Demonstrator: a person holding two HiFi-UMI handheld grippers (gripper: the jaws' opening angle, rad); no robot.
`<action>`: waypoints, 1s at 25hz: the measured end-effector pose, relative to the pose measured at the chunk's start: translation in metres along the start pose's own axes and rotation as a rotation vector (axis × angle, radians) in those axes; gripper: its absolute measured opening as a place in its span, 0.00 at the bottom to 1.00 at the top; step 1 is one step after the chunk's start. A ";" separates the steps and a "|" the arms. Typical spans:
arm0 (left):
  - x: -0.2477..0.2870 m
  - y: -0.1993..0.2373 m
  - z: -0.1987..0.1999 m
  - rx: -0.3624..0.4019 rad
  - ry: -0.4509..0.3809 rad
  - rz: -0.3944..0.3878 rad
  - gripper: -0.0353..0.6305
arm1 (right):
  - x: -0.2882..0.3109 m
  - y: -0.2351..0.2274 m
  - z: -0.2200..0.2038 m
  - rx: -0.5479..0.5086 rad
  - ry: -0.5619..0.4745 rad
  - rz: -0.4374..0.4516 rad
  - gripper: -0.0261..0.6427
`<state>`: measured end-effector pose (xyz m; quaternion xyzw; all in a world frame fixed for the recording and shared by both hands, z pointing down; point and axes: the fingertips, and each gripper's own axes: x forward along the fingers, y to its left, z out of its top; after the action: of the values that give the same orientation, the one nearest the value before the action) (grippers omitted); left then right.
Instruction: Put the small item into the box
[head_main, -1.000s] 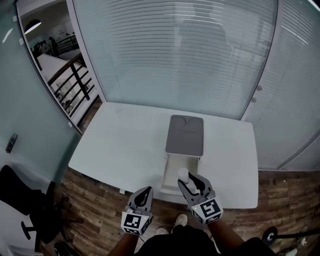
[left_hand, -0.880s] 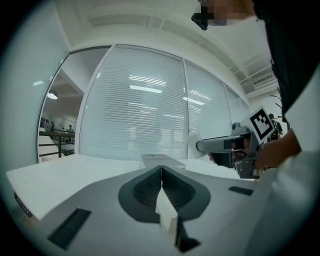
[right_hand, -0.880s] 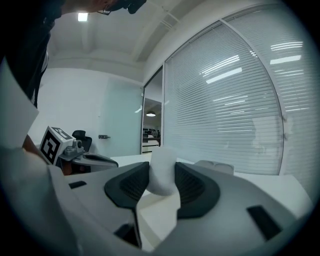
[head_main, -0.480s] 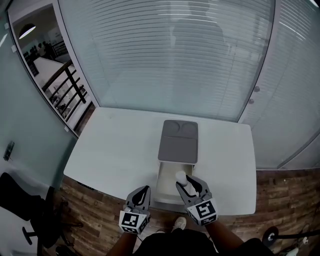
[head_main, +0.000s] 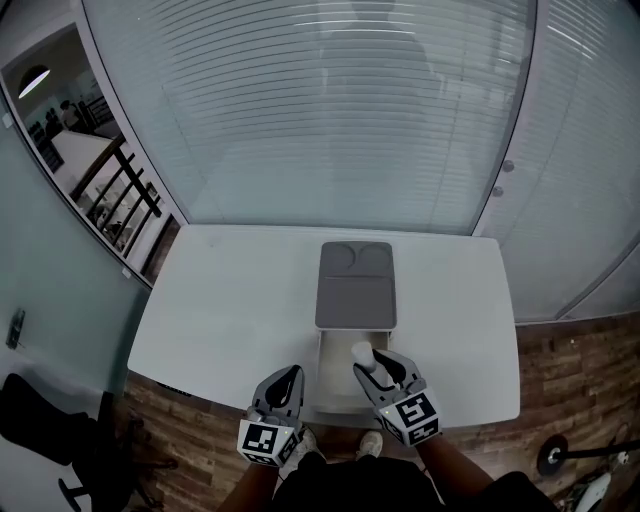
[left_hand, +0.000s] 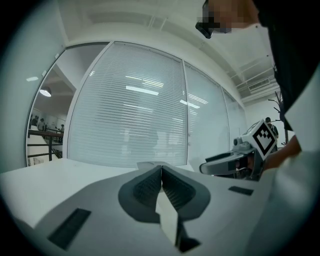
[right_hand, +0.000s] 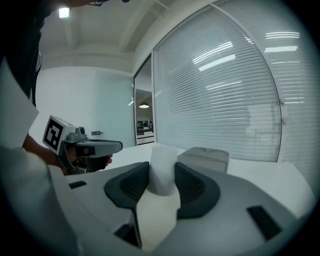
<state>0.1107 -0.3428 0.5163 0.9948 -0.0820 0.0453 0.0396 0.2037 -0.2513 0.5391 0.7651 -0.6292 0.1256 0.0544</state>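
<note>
A grey box (head_main: 355, 285) with its lid shut over the far half lies mid-table; its open white tray part (head_main: 338, 377) reaches toward the near edge. My right gripper (head_main: 375, 366) is shut on a small white cylinder (head_main: 363, 354), held over the tray's near right side. In the right gripper view the small white item (right_hand: 162, 169) stands upright between the dark pads, with the box (right_hand: 205, 158) beyond. My left gripper (head_main: 287, 381) hovers at the table's near edge, left of the tray, jaws pressed together with nothing in them (left_hand: 161, 181).
The white table (head_main: 230, 300) stands against a glass wall with blinds (head_main: 330, 110). Wooden floor (head_main: 570, 370) lies to the right and below. A dark chair (head_main: 40, 430) sits at the lower left. A railing (head_main: 120, 190) shows behind glass at left.
The head view has shifted slightly, so the table sits more centred. Both grippers keep their places at the near edge, the right one still holding the white item.
</note>
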 end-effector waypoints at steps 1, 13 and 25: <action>0.002 0.003 -0.002 0.001 0.002 -0.011 0.07 | 0.002 0.001 -0.001 -0.004 0.021 -0.004 0.29; 0.020 0.022 -0.011 0.004 0.048 -0.084 0.07 | 0.034 -0.003 -0.052 -0.020 0.270 -0.082 0.29; 0.016 0.033 -0.022 -0.011 0.057 -0.102 0.07 | 0.045 0.006 -0.084 -0.186 0.513 -0.050 0.29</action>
<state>0.1189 -0.3756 0.5421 0.9958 -0.0302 0.0708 0.0496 0.1951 -0.2746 0.6313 0.7151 -0.5847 0.2557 0.2853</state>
